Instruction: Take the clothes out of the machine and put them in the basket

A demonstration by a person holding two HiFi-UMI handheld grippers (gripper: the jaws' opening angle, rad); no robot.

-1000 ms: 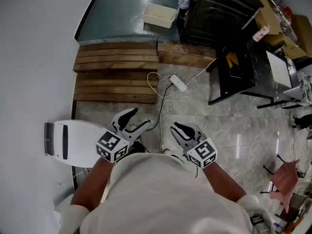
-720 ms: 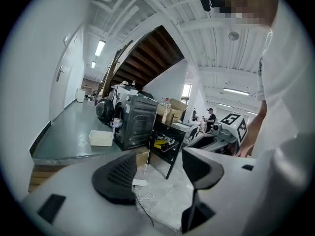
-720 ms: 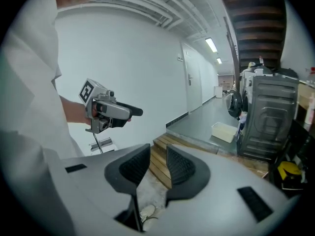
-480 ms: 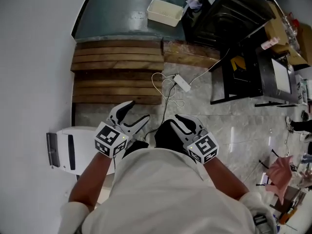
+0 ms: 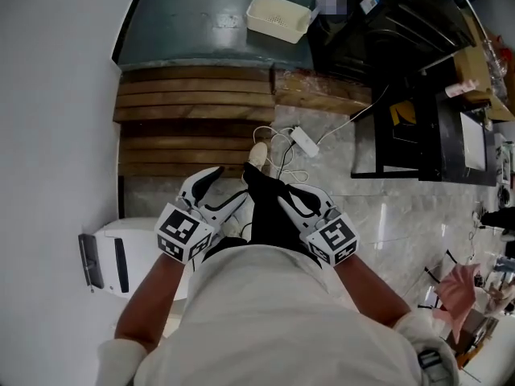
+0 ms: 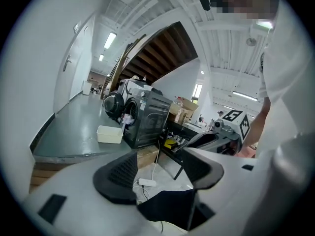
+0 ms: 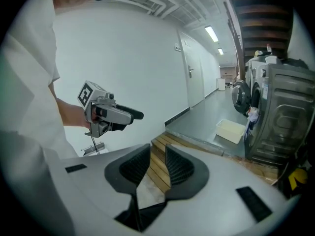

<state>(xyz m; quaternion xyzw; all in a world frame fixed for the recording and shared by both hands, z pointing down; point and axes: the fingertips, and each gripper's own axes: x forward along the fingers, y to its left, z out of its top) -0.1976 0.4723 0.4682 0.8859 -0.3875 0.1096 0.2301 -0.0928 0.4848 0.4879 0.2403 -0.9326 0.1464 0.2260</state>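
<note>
Two grippers, both empty, held out over the floor.
The left gripper (image 5: 226,186) has its jaws wide apart and the right gripper (image 5: 299,203) shows a narrow gap; the white basket (image 5: 278,18) sits just beside the dark machine (image 5: 378,24).

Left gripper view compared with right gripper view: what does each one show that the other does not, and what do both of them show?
Only the left gripper view shows the white power strip with its cable, and the right gripper held out in a hand. Only the right gripper view shows the left gripper, also in a hand. Both show the white basket standing beside the dark machine.
</note>
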